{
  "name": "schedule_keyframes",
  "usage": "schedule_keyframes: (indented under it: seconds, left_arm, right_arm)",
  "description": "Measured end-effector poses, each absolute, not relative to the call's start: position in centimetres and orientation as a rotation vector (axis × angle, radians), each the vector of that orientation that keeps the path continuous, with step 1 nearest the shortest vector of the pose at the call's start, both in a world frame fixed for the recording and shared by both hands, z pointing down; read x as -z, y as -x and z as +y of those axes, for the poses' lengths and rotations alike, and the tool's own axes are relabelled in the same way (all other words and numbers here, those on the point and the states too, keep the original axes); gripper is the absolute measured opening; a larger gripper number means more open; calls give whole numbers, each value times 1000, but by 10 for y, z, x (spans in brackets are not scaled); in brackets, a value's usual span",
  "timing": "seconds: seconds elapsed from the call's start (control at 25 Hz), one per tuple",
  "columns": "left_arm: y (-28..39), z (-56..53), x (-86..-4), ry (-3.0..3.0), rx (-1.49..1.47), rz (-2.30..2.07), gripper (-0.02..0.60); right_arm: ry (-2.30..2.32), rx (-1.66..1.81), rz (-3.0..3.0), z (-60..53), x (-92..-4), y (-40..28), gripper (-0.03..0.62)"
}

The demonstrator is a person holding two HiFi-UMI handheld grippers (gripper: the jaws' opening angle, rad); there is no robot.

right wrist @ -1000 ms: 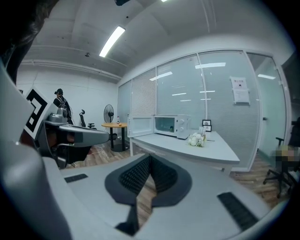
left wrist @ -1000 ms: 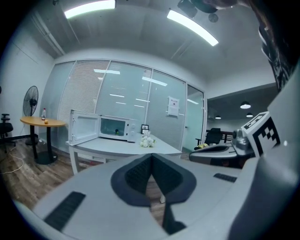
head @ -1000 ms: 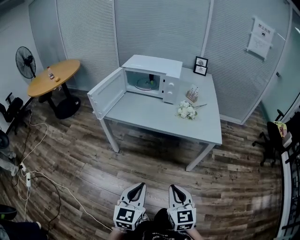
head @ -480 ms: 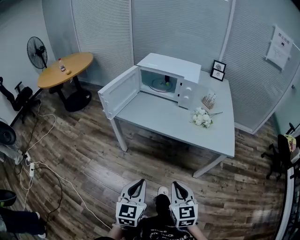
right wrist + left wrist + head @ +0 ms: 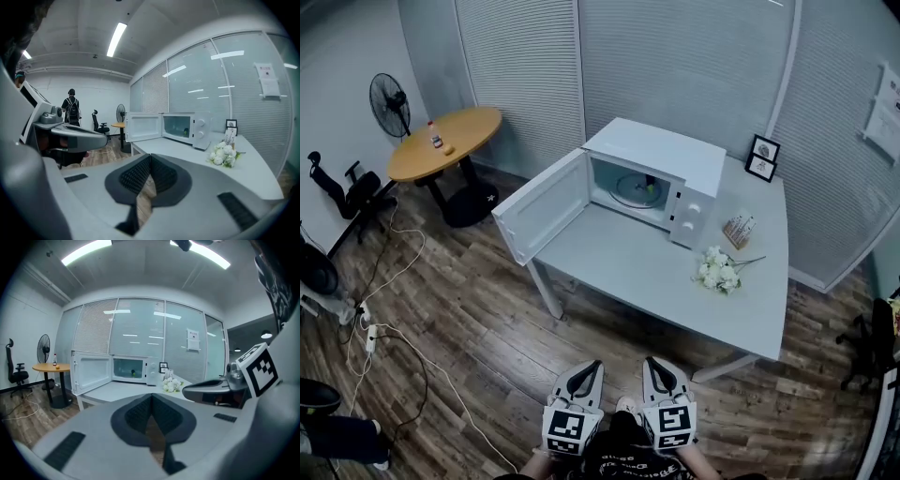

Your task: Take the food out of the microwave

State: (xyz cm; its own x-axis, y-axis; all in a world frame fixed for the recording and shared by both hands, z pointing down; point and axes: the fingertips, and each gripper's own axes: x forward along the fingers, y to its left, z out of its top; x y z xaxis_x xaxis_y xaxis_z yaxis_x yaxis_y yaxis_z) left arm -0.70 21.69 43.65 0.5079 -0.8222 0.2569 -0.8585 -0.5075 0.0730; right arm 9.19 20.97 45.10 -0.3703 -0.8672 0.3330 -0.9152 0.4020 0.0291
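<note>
A white microwave (image 5: 661,164) stands on the grey table (image 5: 647,272) with its door (image 5: 546,206) swung wide open to the left. Inside, on the glass turntable, sits a small green food item (image 5: 649,188), also seen in the left gripper view as the food (image 5: 132,372) and in the right gripper view as the food (image 5: 185,131). Both grippers hang low at the bottom of the head view, well short of the table. My left gripper (image 5: 582,376) is shut with nothing in it. My right gripper (image 5: 656,373) is likewise shut and empty.
White flowers (image 5: 718,272) and a small holder (image 5: 738,229) lie right of the microwave, two picture frames (image 5: 762,157) behind. A round wooden table (image 5: 445,142), a fan (image 5: 390,99) and office chairs stand left. Cables (image 5: 389,323) trail over the wood floor. A person (image 5: 71,110) stands far off.
The table and microwave have grown larger and shifted right in the head view as I came closer. Both grippers stay shut, side by side.
</note>
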Motion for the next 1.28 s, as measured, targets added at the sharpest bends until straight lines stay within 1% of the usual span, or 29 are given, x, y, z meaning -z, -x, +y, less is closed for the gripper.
schedule_keyframes:
  seconds: [0.36, 0.6, 0.96, 1.28]
  left_arm:
    - [-17, 149, -440, -2470, -262, -1545, 8]
    - [-49, 125, -446, -2476, -247, -1506, 8]
    - [-61, 102, -448, -2497, -259, -1479, 8]
    - [-53, 71, -454, -2514, -265, -1448, 8]
  right_arm:
    - [-1511, -229, -2404, 142, -451, -130, 5]
    - [-1490, -216, -2375, 116, -455, -154, 5]
    - [-1489, -282, -2393, 104, -461, -157, 5]
    - [-1532, -276, -2363, 74, -464, -152, 5]
